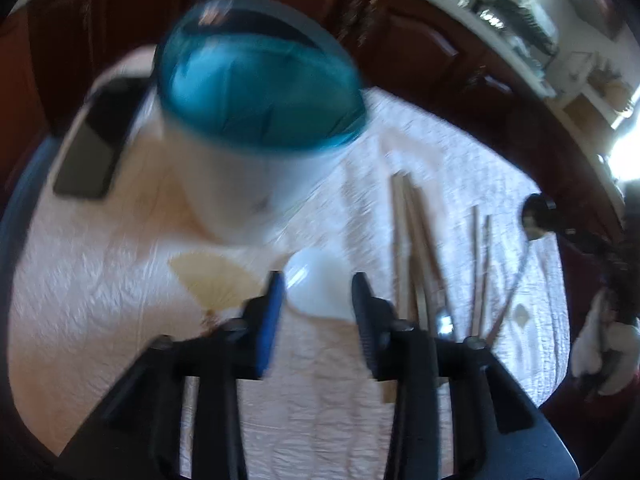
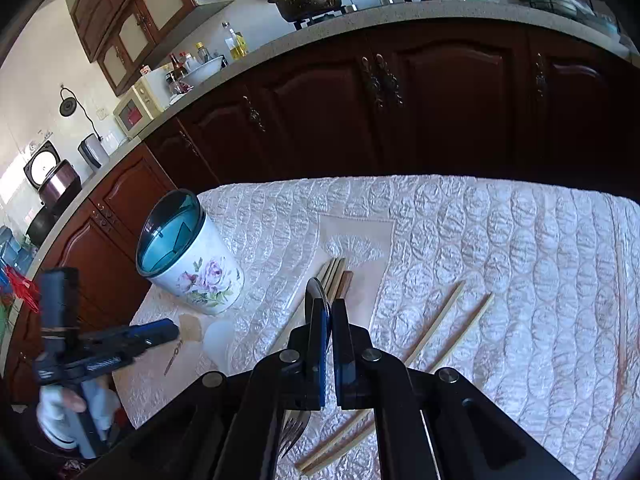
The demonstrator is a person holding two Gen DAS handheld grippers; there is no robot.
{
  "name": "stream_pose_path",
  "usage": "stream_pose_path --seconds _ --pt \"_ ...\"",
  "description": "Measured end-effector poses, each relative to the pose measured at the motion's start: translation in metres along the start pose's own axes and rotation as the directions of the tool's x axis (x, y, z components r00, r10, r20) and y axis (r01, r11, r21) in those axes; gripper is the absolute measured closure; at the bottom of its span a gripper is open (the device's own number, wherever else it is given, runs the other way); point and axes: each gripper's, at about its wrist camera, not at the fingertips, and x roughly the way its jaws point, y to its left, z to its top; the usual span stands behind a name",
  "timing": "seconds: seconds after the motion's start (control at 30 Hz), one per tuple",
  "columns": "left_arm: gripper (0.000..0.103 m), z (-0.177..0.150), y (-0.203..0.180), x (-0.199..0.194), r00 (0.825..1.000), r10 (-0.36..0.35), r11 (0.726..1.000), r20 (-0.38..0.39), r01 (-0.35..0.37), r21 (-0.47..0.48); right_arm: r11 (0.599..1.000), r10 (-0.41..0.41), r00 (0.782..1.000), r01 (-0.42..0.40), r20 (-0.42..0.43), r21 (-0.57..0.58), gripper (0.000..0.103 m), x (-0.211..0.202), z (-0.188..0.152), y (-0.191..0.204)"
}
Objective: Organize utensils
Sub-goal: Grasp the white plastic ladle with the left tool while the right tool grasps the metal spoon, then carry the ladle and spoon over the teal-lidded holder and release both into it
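Kitchen counter, quilted white cloth, utensils being sorted.

Beyond and left of the right gripper [image 2: 331,320], the floral holder [image 2: 192,256] is standing upright; that gripper's fingers are clenching a fork [image 2: 294,428], long axis running along them, tines trailing back. The left gripper [image 1: 318,308], nearer the holder, is hanging released, a white spoon [image 1: 320,288] lying between its fingers.

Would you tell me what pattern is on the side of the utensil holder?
Purple and pink flowers with green leaves on white utensil holder; clearest in the right wrist view.
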Motion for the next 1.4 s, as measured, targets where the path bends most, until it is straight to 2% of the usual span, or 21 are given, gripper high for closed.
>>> stream_pose_path --seconds 0.13,0.3,0.37,0.4,0.43,0.57,0.67,0.8,0.93,1.07,1.17,1.27,1.37,1.4 --pt "0.068 -0.001 0.016 0.026 0.999 -0.017 0.998 -0.048 0.014 -0.055 1.0 0.011 1.0 -0.011 -0.005 0.018 0.101 0.002 -0.004 -0.002" --pt "0.068 0.006 0.013 0.046 0.996 -0.066 0.997 -0.057 0.064 -0.039 1.0 0.018 1.0 -0.017 -0.024 0.019 0.101 0.008 -0.007 0.001" --pt "0.082 0.01 0.008 0.051 0.995 -0.071 0.997 -0.071 0.069 -0.018 1.0 0.02 0.999 -0.019 -0.029 0.017 0.101 0.01 -0.006 0.003" --pt "0.094 0.008 0.005 0.054 0.995 -0.059 0.998 -0.084 0.059 -0.003 1.0 0.02 0.999 -0.02 -0.031 0.017 0.101 0.011 -0.006 0.003" --pt "0.094 0.008 0.004 0.054 0.994 -0.064 0.998 -0.086 0.065 0.003 1.0 0.02 0.999 -0.02 -0.033 0.018 0.101 0.013 -0.006 0.004" --pt "0.097 0.005 -0.004 0.04 0.997 -0.055 0.997 -0.055 0.058 0.047 0.999 0.029 0.999 -0.029 -0.027 0.017 0.101 0.012 -0.004 0.007" --pt "0.099 0.003 -0.002 0.022 0.998 -0.062 0.997 -0.031 0.064 0.039 0.999 0.034 0.999 -0.034 -0.021 0.009 0.101 0.01 -0.002 0.012" --pt "0.102 0.002 -0.002 -0.021 0.997 -0.059 0.996 0.044 0.056 0.073 0.999 0.044 0.999 -0.044 0.004 0.0 0.101 0.002 0.003 0.022" --pt "0.102 0.011 -0.003 -0.063 0.99 -0.058 0.994 0.132 0.045 0.102 0.998 0.06 0.997 -0.059 0.045 -0.016 0.101 -0.008 0.013 0.037" --pt "0.102 0.024 0.002 -0.101 0.974 -0.056 0.995 0.218 0.035 0.099 0.997 0.075 0.994 -0.072 0.085 -0.03 0.101 -0.013 0.028 0.055" --pt "0.102 0.041 0.007 -0.128 0.955 -0.048 0.996 0.294 0.022 0.089 0.997 0.068 0.991 -0.062 0.118 -0.055 0.101 -0.014 0.046 0.072" --pt "0.102 0.062 0.011 -0.144 0.928 -0.004 0.996 0.372 -0.031 0.087 0.997 0.045 0.986 -0.033 0.159 -0.074 0.101 -0.013 0.068 0.093" --pt "0.102 0.083 0.011 -0.152 0.893 0.059 0.991 0.446 -0.108 0.084 0.995 0.024 0.979 -0.005 0.202 -0.096 0.101 -0.008 0.091 0.114" --pt "0.102 0.09 0.01 -0.152 0.875 0.091 0.985 0.475 -0.15 0.088 0.995 0.013 0.976 0.01 0.216 -0.103 0.101 -0.006 0.098 0.121"
